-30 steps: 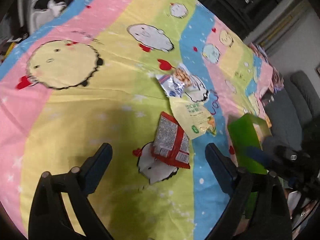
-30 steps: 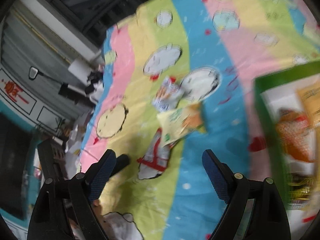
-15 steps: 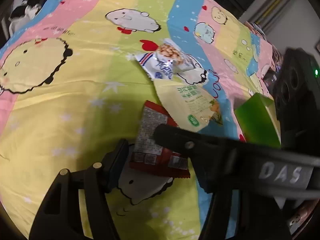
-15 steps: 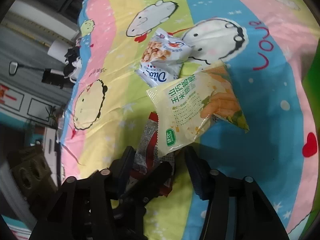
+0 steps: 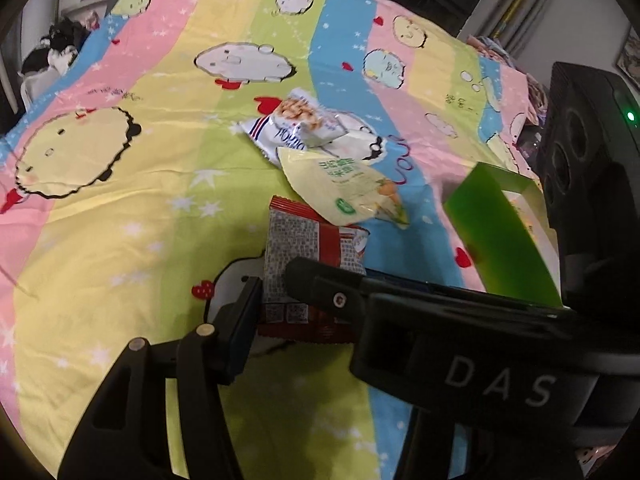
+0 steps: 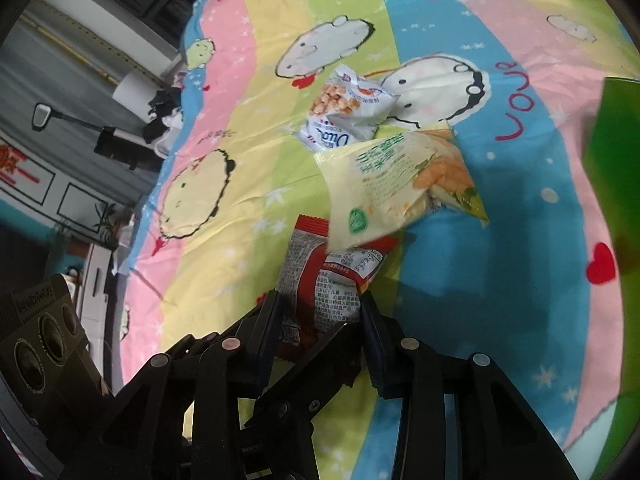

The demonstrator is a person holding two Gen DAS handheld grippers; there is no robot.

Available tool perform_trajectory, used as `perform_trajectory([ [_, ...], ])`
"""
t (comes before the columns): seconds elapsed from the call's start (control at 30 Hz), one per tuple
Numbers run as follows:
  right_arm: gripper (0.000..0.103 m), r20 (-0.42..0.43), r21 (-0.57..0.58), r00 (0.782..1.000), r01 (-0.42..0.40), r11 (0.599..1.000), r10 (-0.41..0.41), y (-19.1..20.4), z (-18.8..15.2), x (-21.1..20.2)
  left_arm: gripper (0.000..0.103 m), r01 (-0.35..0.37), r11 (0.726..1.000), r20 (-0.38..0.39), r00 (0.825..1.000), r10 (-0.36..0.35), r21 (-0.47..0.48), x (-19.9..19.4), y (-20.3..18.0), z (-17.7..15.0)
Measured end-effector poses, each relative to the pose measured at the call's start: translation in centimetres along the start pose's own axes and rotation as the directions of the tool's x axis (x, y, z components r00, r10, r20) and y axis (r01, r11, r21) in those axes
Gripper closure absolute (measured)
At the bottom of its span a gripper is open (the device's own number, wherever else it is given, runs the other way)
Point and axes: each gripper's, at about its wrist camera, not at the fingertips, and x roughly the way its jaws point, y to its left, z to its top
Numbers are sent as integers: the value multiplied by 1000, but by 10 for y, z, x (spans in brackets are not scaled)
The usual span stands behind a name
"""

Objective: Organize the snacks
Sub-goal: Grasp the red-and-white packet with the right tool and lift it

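A red and grey snack packet lies on the cartoon-print cloth. A pale yellow carrot-stick packet overlaps its far end, and a white peanut packet lies beyond. My right gripper is shut on the near end of the red packet. My left gripper has one finger against the packet's left edge; the right gripper's body crosses in front and hides its other finger. The carrot packet and peanut packet also show in the right wrist view.
A green box stands open at the right of the packets; its wall also shows in the right wrist view. The cloth's left edge drops off toward a white cabinet and dark clutter.
Both grippers moved in on the red packet. The right gripper's jaws went from wide open to closed on its near end. The left gripper narrowed beside it.
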Motion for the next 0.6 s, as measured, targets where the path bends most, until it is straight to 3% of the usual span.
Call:
perform_trajectory([
  [0.33, 62, 96, -43, 994, -44, 998, 48, 14, -22, -58, 50, -29, 997, 111, 994, 21, 69, -51, -39, -9],
  [0.6, 62, 268, -118, 960, -57, 991, 87, 13, -25, -132, 50, -45, 985, 264, 965, -1, 169, -88, -96, -1],
])
